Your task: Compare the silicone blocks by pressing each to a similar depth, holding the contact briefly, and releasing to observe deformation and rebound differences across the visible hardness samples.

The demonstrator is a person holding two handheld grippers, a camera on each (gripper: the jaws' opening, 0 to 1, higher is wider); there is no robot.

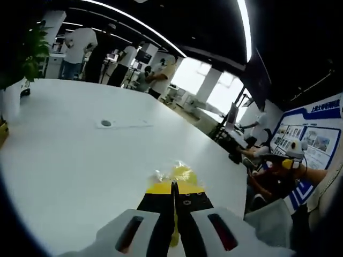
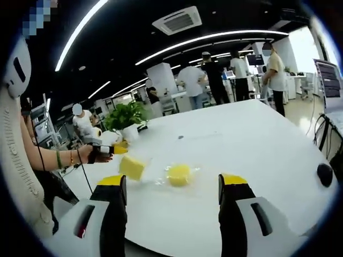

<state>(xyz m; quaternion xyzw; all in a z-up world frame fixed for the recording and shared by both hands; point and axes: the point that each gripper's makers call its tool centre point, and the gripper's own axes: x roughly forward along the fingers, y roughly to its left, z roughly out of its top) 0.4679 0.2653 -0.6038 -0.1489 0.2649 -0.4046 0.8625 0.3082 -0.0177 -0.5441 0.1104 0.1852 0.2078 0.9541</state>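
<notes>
Judging from contact, the left gripper, jaws nearly closed on a yellow block held above the white table, should squeeze gently, while the right gripper, jaws wide and empty, faces the second block on the table.

In the left gripper view, the left gripper is seen with its yellow-tipped jaws pressed together over the white counter. A yellow silicone block in clear wrap lies just beyond the tips. A small round hole is set farther off in the counter
</notes>
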